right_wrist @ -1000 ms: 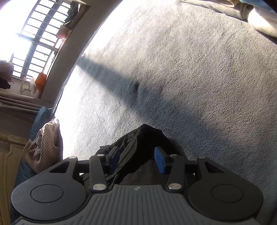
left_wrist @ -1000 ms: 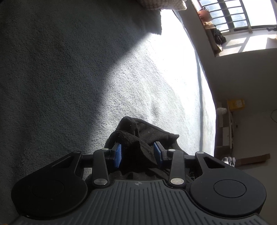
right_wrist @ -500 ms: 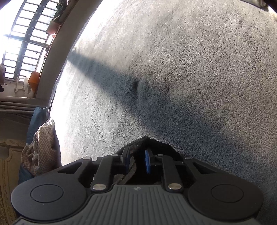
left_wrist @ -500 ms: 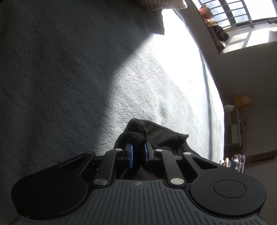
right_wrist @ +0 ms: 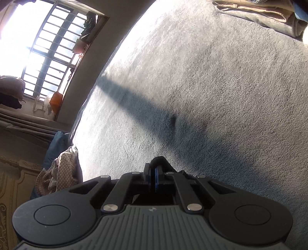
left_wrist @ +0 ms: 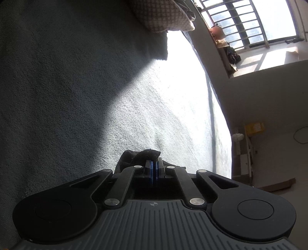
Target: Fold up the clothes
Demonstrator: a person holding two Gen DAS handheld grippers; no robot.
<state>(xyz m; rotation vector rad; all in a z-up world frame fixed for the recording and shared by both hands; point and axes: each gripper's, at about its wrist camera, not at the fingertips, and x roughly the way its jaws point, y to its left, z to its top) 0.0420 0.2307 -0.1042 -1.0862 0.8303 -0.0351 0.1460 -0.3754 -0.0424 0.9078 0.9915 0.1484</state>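
Observation:
A black garment bunches over the tips of my left gripper, whose blue pads are pressed together on a fold of it. In the right wrist view only a small dark ridge of the same black garment shows above my right gripper, which is shut on that fabric. Most of the garment is hidden under both gripper bodies. Both grippers hang over a grey fleece bedspread.
A checked cloth lies at the far edge of the bed in the left view. Folded beige and grey laundry sits at the upper right of the right view. A checked bundle hangs off the bed's left side. Barred windows are beyond.
Both grippers have closed from open onto the black garment. The fabric, spread wide in front of each earlier, is now mostly hidden behind the gripper bodies.

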